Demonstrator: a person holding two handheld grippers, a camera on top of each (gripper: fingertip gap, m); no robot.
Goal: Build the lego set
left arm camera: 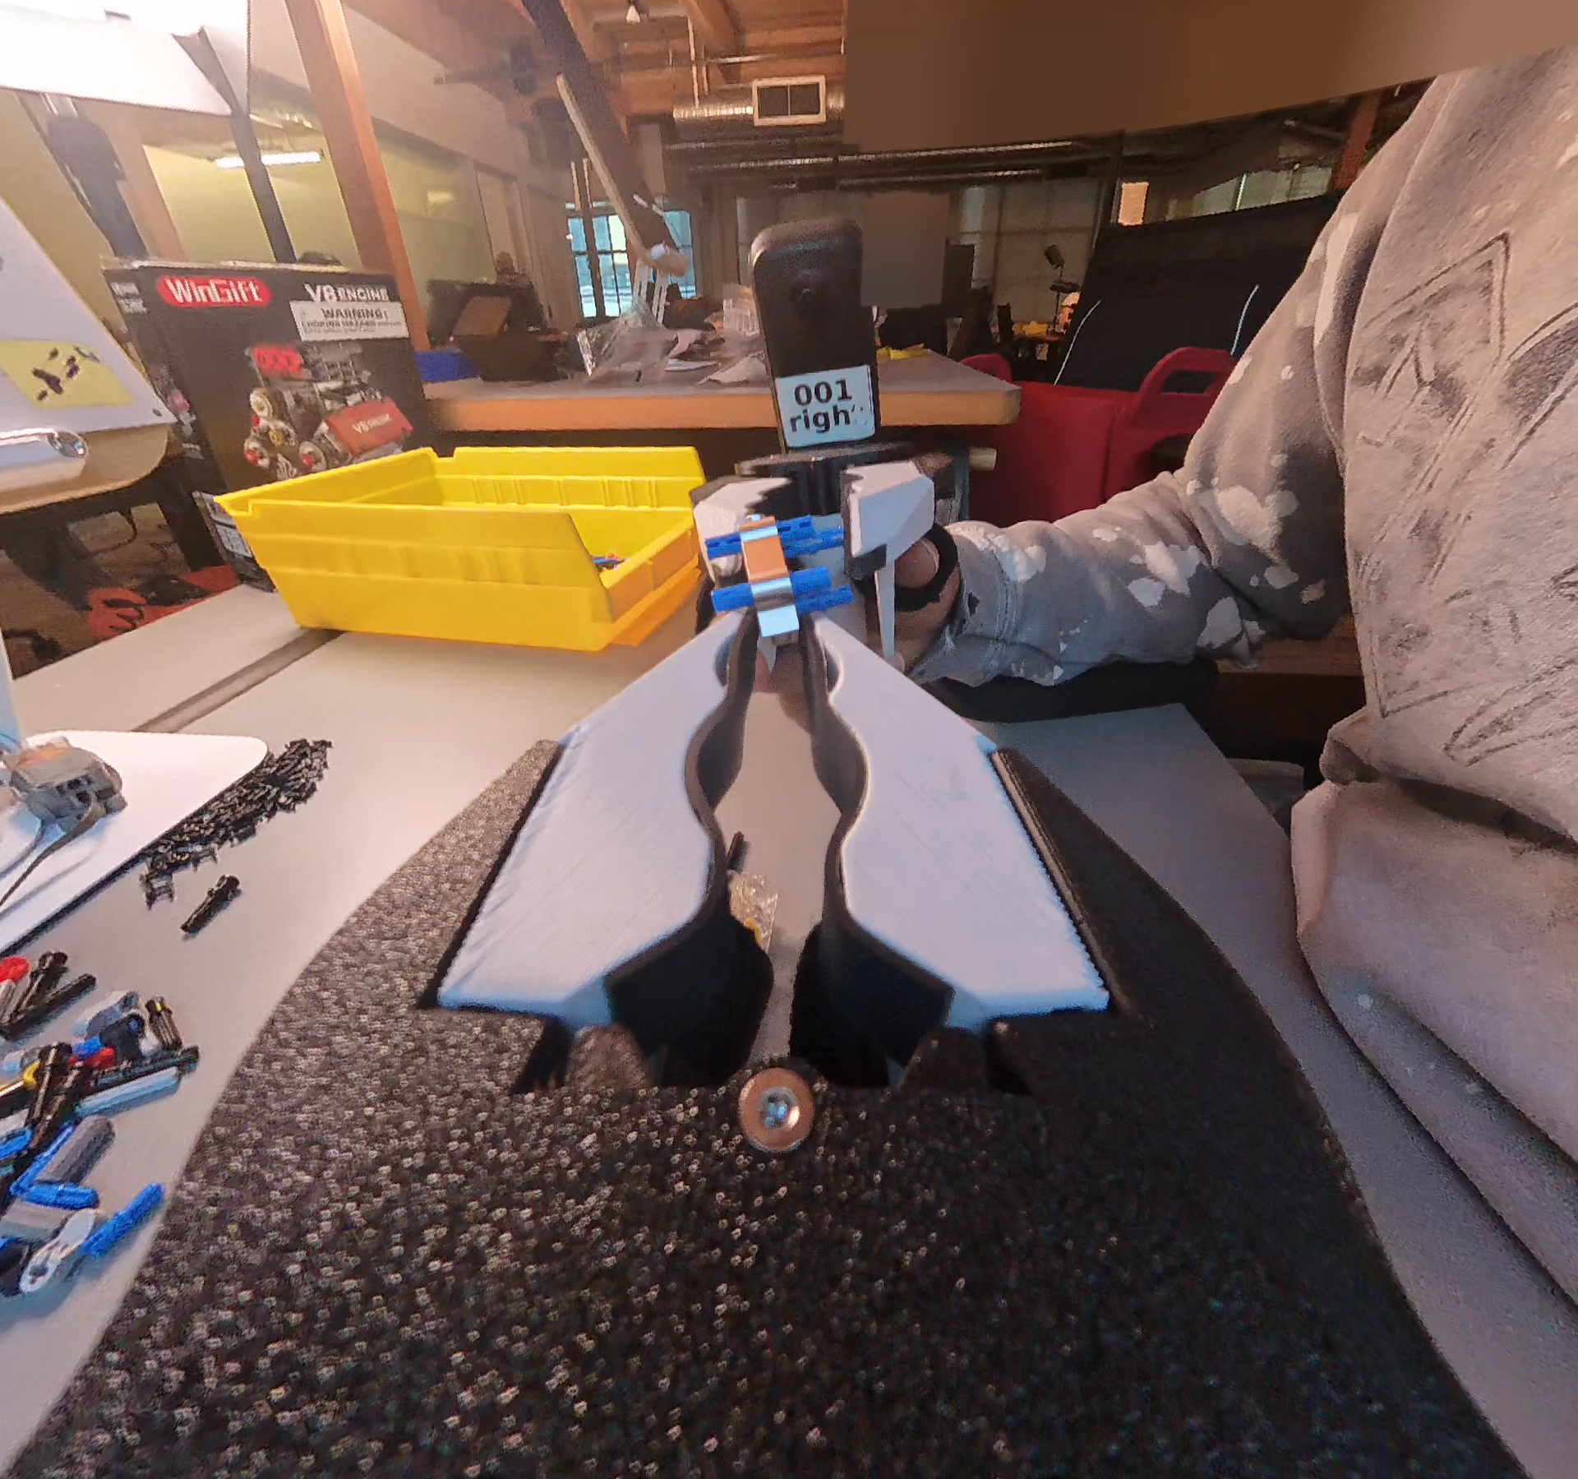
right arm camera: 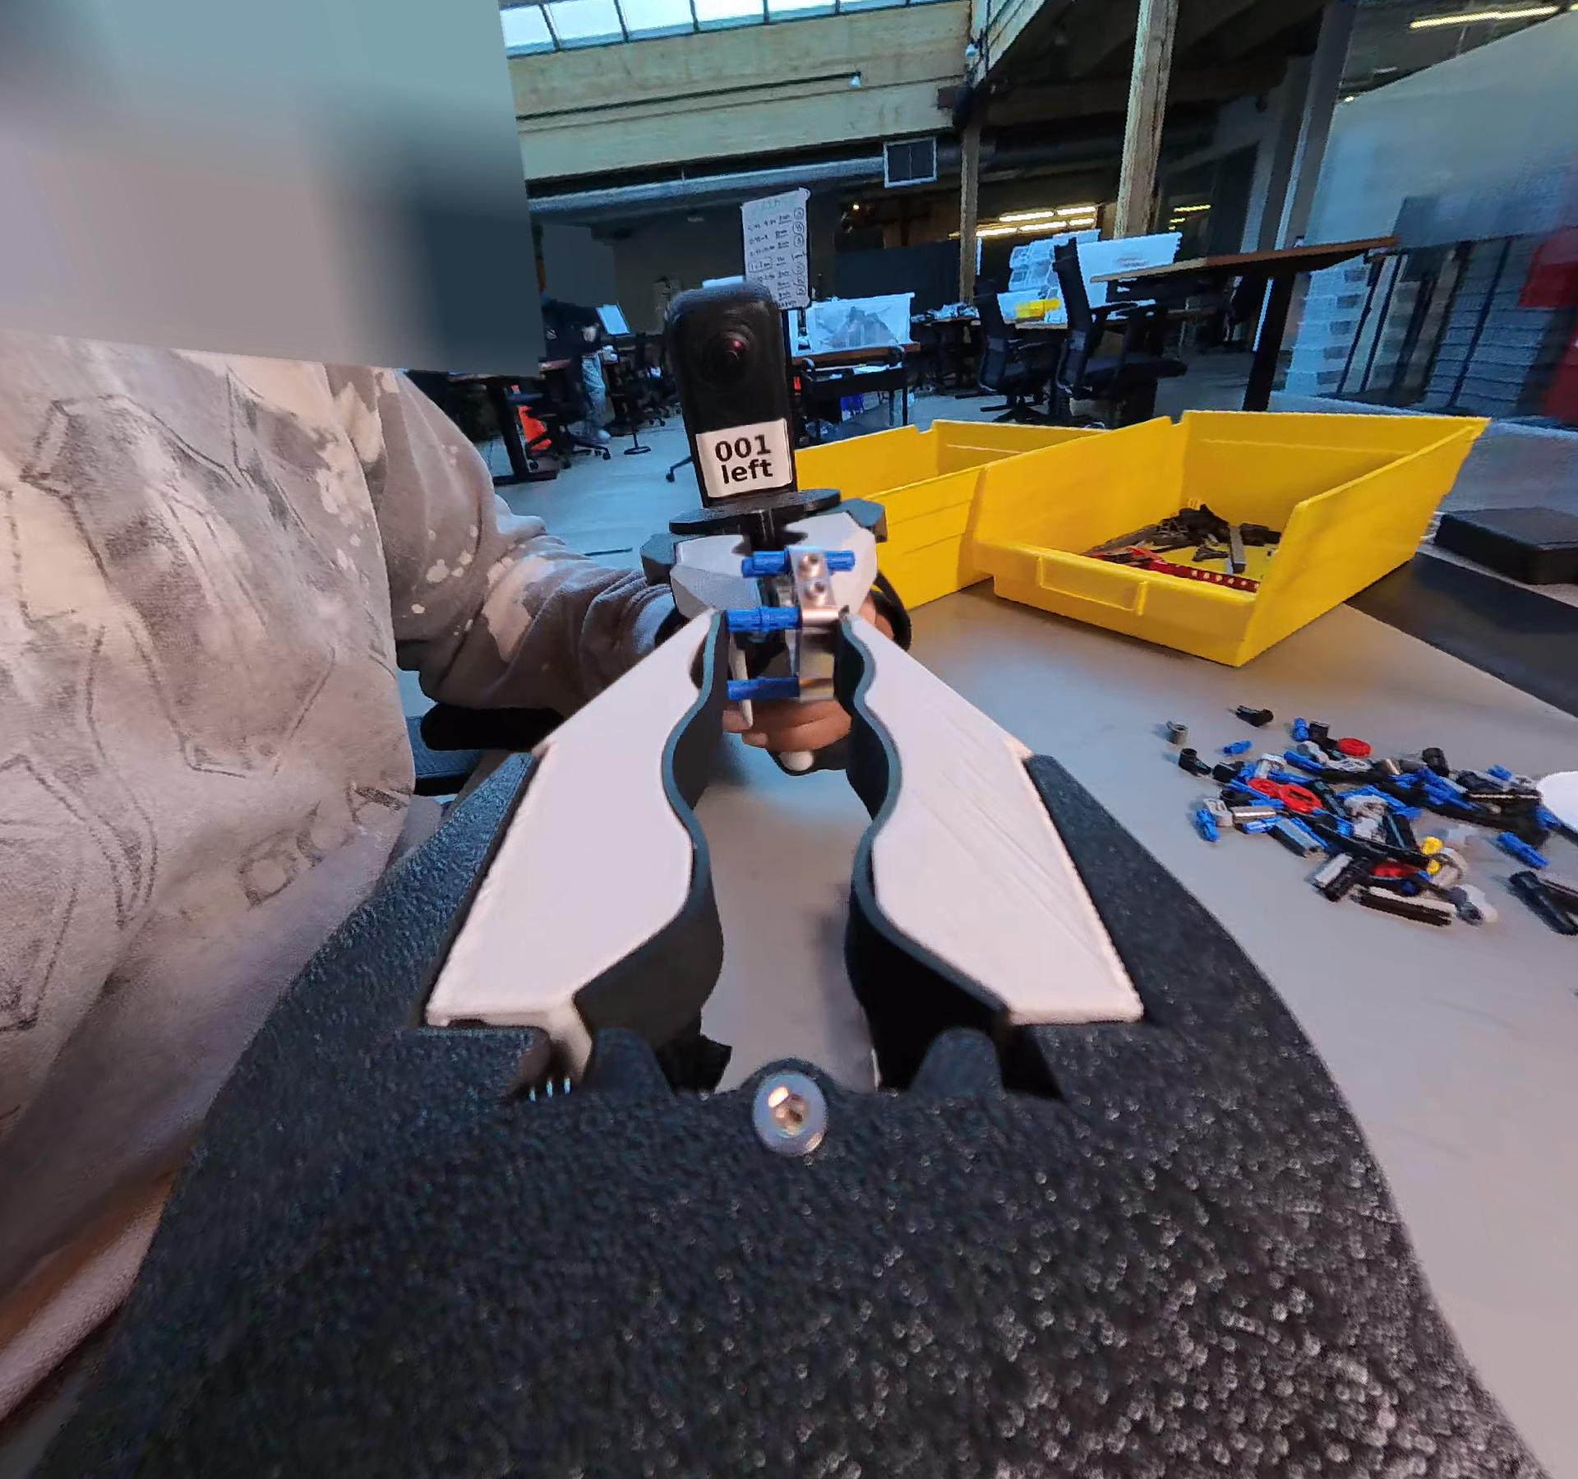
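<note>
1. At nine o'clock of my left view I see a loose pile of small parts [left arm camera: 77, 1088], cut off by the edge, too jumbled to count.
2. One yellow bin [left arm camera: 478, 541] at eleven o'clock; the other view shows two yellow bins [right arm camera: 1212, 533].
3. My left gripper [left arm camera: 779, 642] has its fingers clamped on a grey bar [left arm camera: 773, 584] with blue pins; I count two pins here, three in the right view.
4. My right gripper [right arm camera: 781, 652] stands at the same bar, tips a little apart; I cannot tell whether it grips.

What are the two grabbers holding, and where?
Both hold one small grey beam with blue pins. The left hand-held gripper pinches its lower end; the right hand-held gripper grips its side.
</note>
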